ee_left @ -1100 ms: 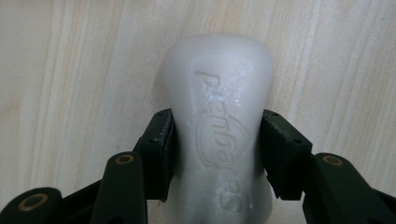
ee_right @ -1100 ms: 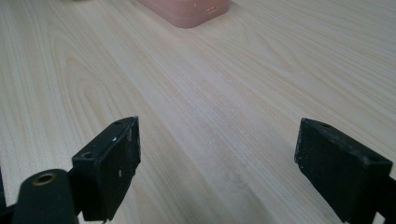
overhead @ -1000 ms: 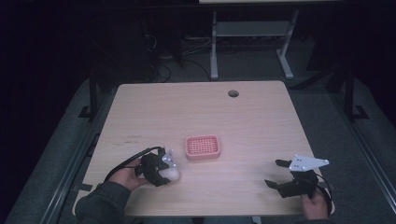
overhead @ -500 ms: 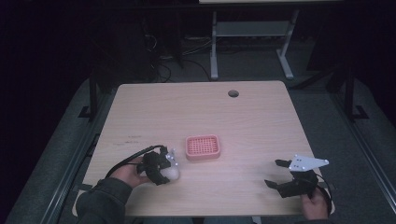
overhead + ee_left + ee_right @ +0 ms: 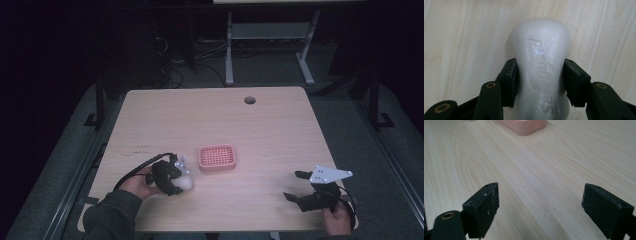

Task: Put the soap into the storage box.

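Note:
A white bar of soap (image 5: pixel 541 65) with embossed lettering sits between the two black jaws of my left gripper (image 5: pixel 540 80), which press on its sides. From above, the soap (image 5: pixel 186 183) lies on the wooden table just left and in front of a pink slotted soap dish (image 5: pixel 217 157). My left gripper (image 5: pixel 176 180) is held by a hand coming from the lower left. My right gripper (image 5: pixel 298 187) rests near the table's front right with its jaws wide apart and nothing between them. The pink soap dish (image 5: pixel 524 126) shows far ahead of the right gripper (image 5: pixel 540 207).
The wooden table (image 5: pixel 280 135) has a round cable hole (image 5: pixel 249 100) near its far edge. A white desk frame (image 5: pixel 270 35) stands on the floor beyond. A black cable (image 5: pixel 132 175) trails from the left gripper.

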`<state>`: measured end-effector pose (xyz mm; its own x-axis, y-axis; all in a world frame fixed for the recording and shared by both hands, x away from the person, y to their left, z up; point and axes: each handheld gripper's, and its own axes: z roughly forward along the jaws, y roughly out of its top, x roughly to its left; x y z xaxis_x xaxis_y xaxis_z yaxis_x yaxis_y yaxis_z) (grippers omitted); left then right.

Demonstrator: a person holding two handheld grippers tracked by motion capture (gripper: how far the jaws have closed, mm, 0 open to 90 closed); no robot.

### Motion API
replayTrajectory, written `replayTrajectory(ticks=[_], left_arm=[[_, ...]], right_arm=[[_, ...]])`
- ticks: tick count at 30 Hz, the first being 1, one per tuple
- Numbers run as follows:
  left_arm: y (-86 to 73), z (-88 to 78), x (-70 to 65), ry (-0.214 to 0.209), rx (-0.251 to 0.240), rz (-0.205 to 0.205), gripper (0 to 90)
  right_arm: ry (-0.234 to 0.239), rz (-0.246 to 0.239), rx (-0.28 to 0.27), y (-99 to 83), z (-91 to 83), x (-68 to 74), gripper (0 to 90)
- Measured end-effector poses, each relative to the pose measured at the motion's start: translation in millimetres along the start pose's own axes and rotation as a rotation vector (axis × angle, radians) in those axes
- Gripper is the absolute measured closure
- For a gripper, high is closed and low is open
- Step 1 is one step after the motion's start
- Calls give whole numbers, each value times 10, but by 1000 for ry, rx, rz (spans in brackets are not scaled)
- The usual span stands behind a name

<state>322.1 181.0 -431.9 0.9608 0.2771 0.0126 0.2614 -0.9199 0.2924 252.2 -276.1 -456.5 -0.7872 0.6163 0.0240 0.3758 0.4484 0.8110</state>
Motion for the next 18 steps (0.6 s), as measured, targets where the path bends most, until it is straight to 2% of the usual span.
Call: replayTrajectory(ticks=[4, 8, 18], left_arm=[[16, -44, 13, -2, -45, -12, 500], [53, -91, 43, 8, -68, -13, 500], [200, -146, 108, 22, -76, 0, 500]], right_arm=[[0, 0, -1, 2, -2, 2, 140], [0, -1, -2, 1, -3, 1, 141], [2, 0, -3, 1, -2, -1, 141]])
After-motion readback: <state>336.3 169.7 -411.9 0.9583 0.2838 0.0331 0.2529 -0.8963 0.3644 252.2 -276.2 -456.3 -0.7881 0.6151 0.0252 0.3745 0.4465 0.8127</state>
